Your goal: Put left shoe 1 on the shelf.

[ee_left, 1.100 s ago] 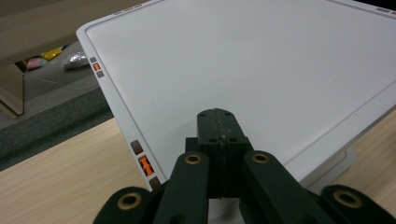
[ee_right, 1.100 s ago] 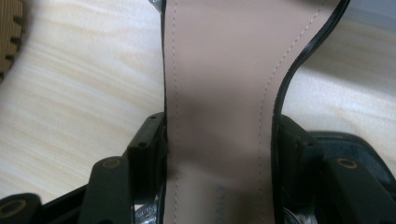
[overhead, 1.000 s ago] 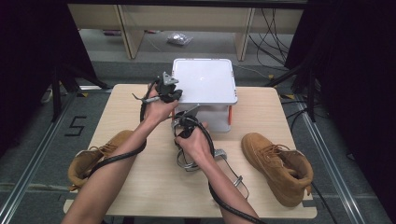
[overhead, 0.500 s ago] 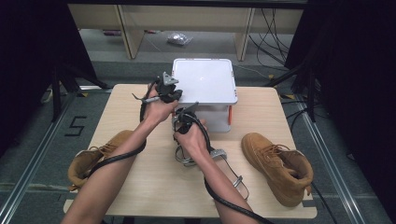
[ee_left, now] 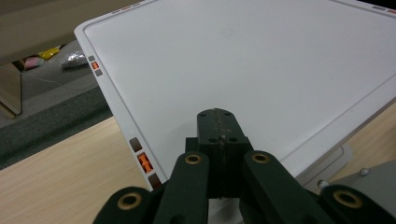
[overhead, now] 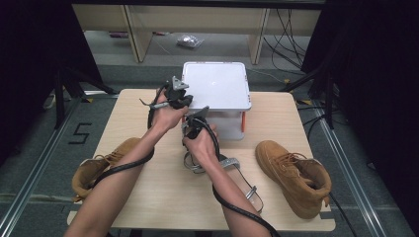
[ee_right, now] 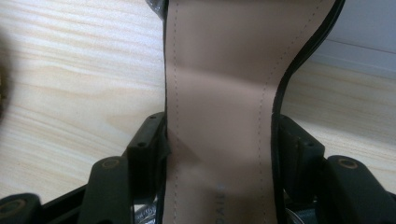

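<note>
Right now my right gripper [ee_right: 219, 149] clamps the sandal [ee_right: 219, 93] across its narrow waist — one pad on each edge, sole above the table [ee_right: 70, 93]. My left gripper [ee_left: 219, 126] sits fully closed, empty, over the white box [ee_left: 243, 60].

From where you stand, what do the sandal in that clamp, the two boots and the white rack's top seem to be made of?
The sandal has a smooth tan insole with stitched edges and a black rim, likely leather or an imitation. The left boot and right boot look like matte tan suede or nubuck, with laces. The white rack's top is smooth and faintly glossy, probably plastic. The table shows pale wood grain, possibly laminate.
</note>
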A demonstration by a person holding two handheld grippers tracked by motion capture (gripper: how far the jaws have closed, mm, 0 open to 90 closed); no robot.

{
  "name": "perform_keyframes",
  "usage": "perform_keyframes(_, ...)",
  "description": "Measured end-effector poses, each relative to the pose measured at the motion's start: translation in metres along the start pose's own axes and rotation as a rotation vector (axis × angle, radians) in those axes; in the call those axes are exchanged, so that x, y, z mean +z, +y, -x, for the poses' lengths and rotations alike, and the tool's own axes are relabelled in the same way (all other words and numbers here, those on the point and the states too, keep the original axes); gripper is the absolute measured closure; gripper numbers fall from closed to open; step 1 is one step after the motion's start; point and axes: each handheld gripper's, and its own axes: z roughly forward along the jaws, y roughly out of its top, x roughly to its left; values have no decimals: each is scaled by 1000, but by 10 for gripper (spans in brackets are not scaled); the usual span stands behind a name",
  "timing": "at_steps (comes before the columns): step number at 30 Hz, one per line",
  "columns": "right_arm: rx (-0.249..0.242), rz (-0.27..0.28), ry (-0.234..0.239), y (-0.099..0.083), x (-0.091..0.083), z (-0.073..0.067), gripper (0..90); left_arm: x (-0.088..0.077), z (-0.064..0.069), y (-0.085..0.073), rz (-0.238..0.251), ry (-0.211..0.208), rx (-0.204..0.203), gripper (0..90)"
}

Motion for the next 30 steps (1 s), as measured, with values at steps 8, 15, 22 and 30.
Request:
perform_keyframes(8, 16, 15, 9, 2, 5, -2, 428, 0, 0, 0, -3, 0, 3, 896)
perform_keyframes(15, 68, -33, 31, 4, 5, -3, 424, 0, 0, 0, 0, -4, 2, 896)
perform_keyframes(22, 68, -27, 18, 5, 1, -6, 400, 0, 0, 0, -4, -2, 3, 896)
perform_keyframes(30, 13, 1, 10, -1, -13, -2, 336, 0, 1, 0, -3, 0, 2, 896)
